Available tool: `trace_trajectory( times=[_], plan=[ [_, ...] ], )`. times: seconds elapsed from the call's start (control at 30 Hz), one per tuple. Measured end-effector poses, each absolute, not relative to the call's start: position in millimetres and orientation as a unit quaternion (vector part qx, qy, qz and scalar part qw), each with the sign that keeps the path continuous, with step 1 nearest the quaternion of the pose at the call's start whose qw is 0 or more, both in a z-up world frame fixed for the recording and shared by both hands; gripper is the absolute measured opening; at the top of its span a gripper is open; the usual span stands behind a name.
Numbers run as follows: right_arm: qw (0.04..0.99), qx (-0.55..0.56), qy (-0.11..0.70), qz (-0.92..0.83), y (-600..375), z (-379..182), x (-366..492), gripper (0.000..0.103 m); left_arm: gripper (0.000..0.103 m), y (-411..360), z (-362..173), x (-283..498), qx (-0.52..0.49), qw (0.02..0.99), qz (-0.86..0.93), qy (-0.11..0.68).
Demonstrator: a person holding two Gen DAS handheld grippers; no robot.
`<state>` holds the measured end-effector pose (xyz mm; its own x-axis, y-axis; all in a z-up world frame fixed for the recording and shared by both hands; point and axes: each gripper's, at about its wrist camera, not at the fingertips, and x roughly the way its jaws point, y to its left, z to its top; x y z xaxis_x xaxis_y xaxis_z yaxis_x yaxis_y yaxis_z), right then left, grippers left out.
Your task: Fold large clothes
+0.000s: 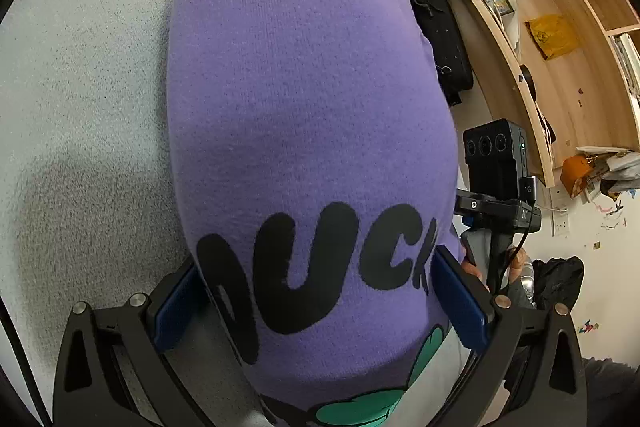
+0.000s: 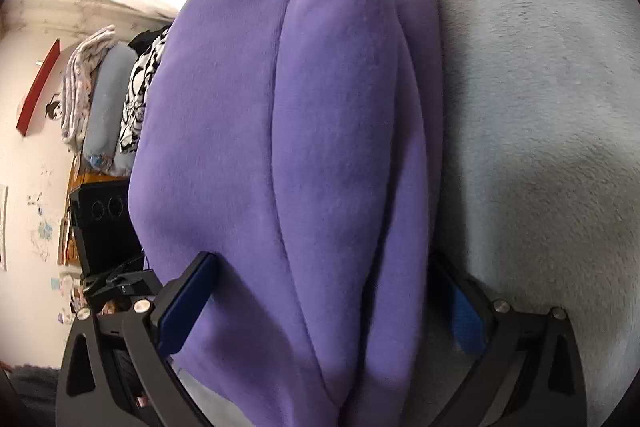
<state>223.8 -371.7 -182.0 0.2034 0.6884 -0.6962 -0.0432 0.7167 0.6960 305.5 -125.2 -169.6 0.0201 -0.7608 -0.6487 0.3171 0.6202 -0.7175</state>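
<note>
A folded purple sweatshirt point(image 1: 304, 99) with black lettering and a green print lies on a pale grey fleecy blanket point(image 1: 80, 107). My left gripper point(image 1: 320, 307) straddles its near end with jaws spread wide; the blue pads point(image 1: 460, 303) flank the cloth without pinching it. In the right wrist view the same sweatshirt point(image 2: 280, 147) shows stacked folded layers, and my right gripper point(image 2: 320, 307) stands open around its near end; its right pad point(image 2: 466, 319) rests on the blanket beside the cloth. The right gripper's body point(image 1: 496, 179), held by a hand, shows past the sweatshirt.
A wooden shelf unit point(image 1: 560, 47) with boxes stands behind the bed, and a black bag point(image 1: 436, 27) leans beside it. Folded blankets and clothes point(image 2: 104, 95) are piled by the wall on a dark cabinet point(image 2: 104, 227). The blanket point(image 2: 540, 107) spreads bare to the right.
</note>
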Motion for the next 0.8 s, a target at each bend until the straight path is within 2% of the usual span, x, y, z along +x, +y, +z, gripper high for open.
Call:
trace_trajectory(
  times=[0.23, 0.4, 0.53, 0.67, 0.8],
  plan=[
    [0.742, 0.266, 0.568, 0.237, -363.4, -176.6, 221.9, 0.101, 0.103, -127.4, -169.5, 302.5, -0.188, 0.704, -0.370, 0.577],
    [0.758, 0.259, 0.556, 0.220, -360.7, -168.1, 215.6, 0.083, 0.102, -147.7, -150.2, 295.2, -0.146, 0.744, -0.328, 0.564],
    [0.770, 0.253, 0.546, 0.211, -362.4, -161.8, 210.0, 0.071, 0.096, -162.9, -134.0, 289.3, -0.110, 0.768, -0.308, 0.550],
    [0.789, 0.226, 0.535, 0.200, -358.4, -149.4, 203.2, 0.054, 0.091, -175.8, -118.6, 284.2, -0.077, 0.789, -0.294, 0.535],
    [0.810, 0.186, 0.526, 0.183, -348.2, -135.6, 196.6, 0.046, 0.087, -183.1, -103.7, 281.3, -0.054, 0.803, -0.287, 0.519]
  ],
)
